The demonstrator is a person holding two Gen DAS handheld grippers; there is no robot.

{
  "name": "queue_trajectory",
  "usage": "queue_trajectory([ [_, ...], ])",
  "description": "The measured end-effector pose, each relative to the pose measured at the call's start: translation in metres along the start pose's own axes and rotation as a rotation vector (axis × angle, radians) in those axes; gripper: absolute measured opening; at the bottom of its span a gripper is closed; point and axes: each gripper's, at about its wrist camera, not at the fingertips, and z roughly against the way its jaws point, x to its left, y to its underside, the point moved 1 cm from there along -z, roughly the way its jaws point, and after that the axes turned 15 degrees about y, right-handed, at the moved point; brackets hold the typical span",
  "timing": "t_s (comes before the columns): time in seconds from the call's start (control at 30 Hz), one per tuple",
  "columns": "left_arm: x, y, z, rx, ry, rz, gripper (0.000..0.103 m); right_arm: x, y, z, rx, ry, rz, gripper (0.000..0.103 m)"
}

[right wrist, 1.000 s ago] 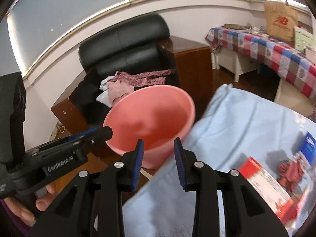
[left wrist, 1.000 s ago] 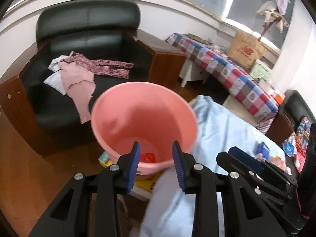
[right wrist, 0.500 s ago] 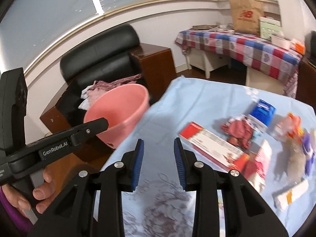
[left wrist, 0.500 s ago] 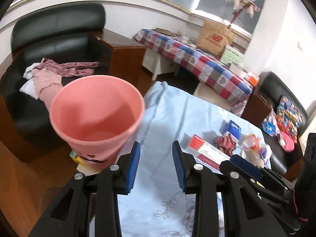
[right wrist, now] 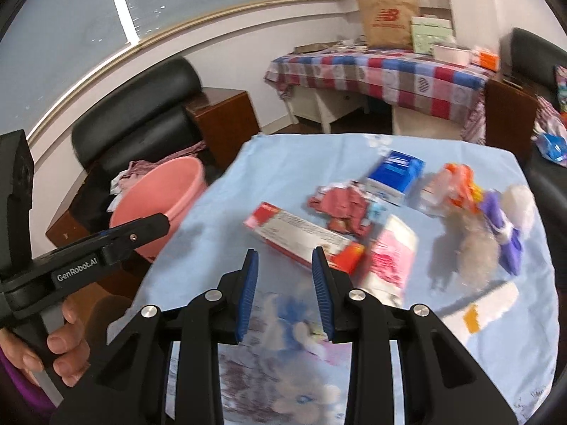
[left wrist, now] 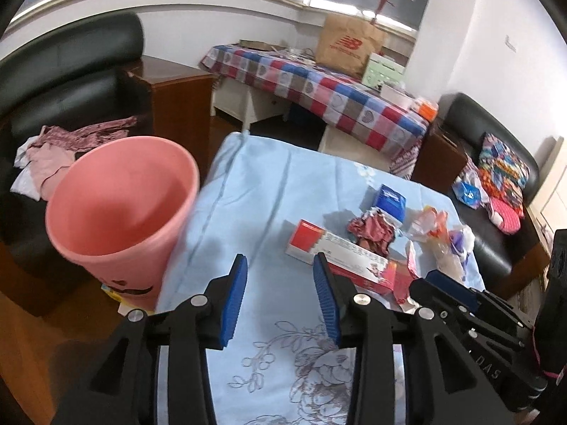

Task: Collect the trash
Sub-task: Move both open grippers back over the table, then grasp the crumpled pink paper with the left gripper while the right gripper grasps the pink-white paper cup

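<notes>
Left wrist view showed the left gripper (left wrist: 280,279) over the table's (left wrist: 248,191) blue cloth, jaws parted and empty; the right gripper (right wrist: 283,276) likewise. The pink bin (left wrist: 120,209) stood just off the table's left edge. Trash lay toward the right edge: a red-and-white box (right wrist: 301,237), crumpled red wrapper (right wrist: 340,205), blue packet (right wrist: 397,173). Judged step: reaching for a piece. Next, straddle the nearest box and close.

Black armchair (left wrist: 67,81), checkered table (left wrist: 319,88), brown paper bag (left wrist: 349,47).
</notes>
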Motion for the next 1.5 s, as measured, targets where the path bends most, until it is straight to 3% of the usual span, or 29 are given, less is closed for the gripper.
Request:
queue_trajectory([
  [0.27,-0.029,-0.012,-0.039,0.067,0.076,-0.093,0.041,-0.052,0.002,-0.001,0.004,0.086,-0.1,0.032],
  [0.4,-0.041,-0.022,-0.065,0.111,0.154,-0.107,0.042,-0.079,0.003,0.001,-0.006,0.127,-0.148,0.046],
  [0.6,-0.06,-0.033,-0.114,0.181,0.184,-0.183,0.042,-0.103,0.006,0.001,0.0,0.164,-0.183,0.046],
  [0.93,-0.061,-0.044,-0.182,0.281,0.177,-0.2,0.042,-0.092,0.01,-0.018,0.059,0.12,-0.154,0.046],
  [1.37,-0.072,-0.042,-0.189,0.306,0.273,-0.176,0.046,-0.054,0.016,-0.038,0.14,0.062,-0.072,0.047],
  [1.5,-0.08,-0.037,-0.186,0.301,0.312,-0.199,0.025,-0.053,0.015,-0.041,0.147,0.075,-0.073,0.049],
])
